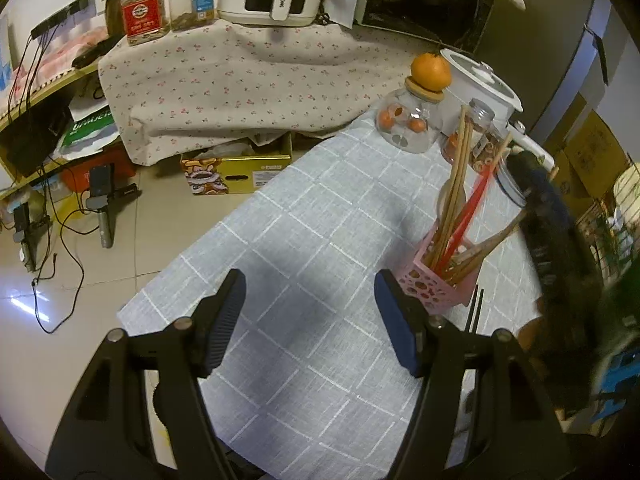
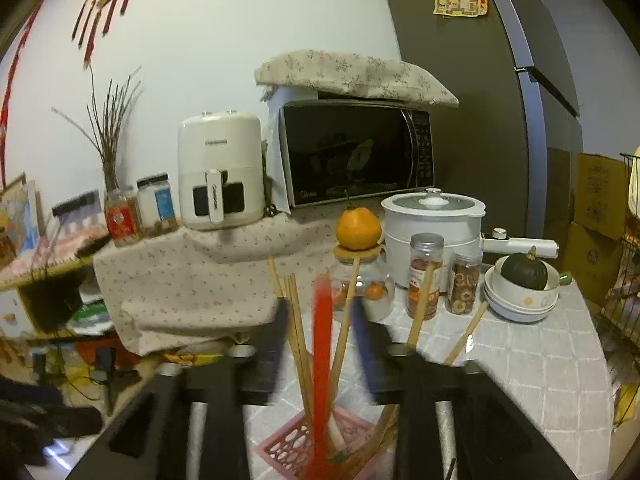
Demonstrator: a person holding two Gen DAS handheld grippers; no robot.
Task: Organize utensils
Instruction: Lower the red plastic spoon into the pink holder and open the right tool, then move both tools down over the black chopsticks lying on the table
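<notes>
A pink perforated utensil holder stands on the grey checked tablecloth, holding several wooden chopsticks and a red utensil. My left gripper is open and empty, just left of the holder. A pair of black chopsticks lies on the cloth beside the holder. My right gripper is above the holder, blurred, with its jaws apart on either side of the red utensil. The right gripper also shows as a dark blur in the left wrist view.
A glass jar with an orange on its lid, two snack jars, a white pot and stacked bowls holding a dark squash stand behind the holder. An air fryer and microwave sit further back.
</notes>
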